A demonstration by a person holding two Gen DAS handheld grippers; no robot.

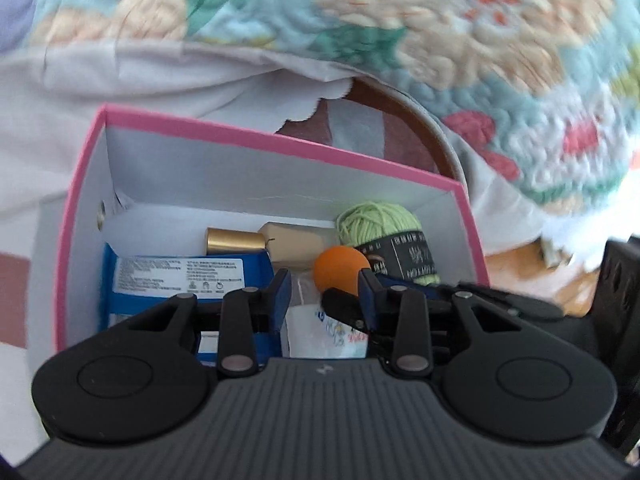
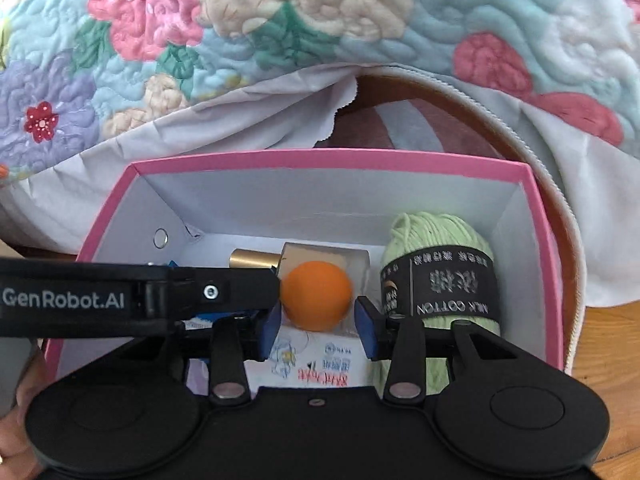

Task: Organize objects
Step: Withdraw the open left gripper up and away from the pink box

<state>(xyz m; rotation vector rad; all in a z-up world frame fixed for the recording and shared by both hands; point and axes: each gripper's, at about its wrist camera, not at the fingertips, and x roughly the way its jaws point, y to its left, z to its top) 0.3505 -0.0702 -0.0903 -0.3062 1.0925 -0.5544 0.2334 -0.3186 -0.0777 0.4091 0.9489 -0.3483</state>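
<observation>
Right wrist view: the right gripper (image 2: 318, 330) points down into a pink box (image 2: 538, 216). Its jaws are partly open, and an orange ball (image 2: 316, 296) sits just past the tips, with the pads not pressing on it. Under the ball lies a white packet (image 2: 316, 364) with printed drawings. A skein of green yarn (image 2: 436, 248) with a black band lies to the right of the ball, along the box wall. Behind the ball a gold-capped bottle (image 2: 252, 258) lies on its side by the far wall.

The left gripper (image 1: 324, 300) reaches in from the left. In its own view the pads stand a little apart over the white packet, with nothing between them. A blue packet (image 1: 180, 276) lies at the left side of the box.

The box stands on a wooden tabletop (image 2: 608, 344). Beyond it lies a flowered quilted bag (image 2: 280, 20), its mouth open toward the box.
</observation>
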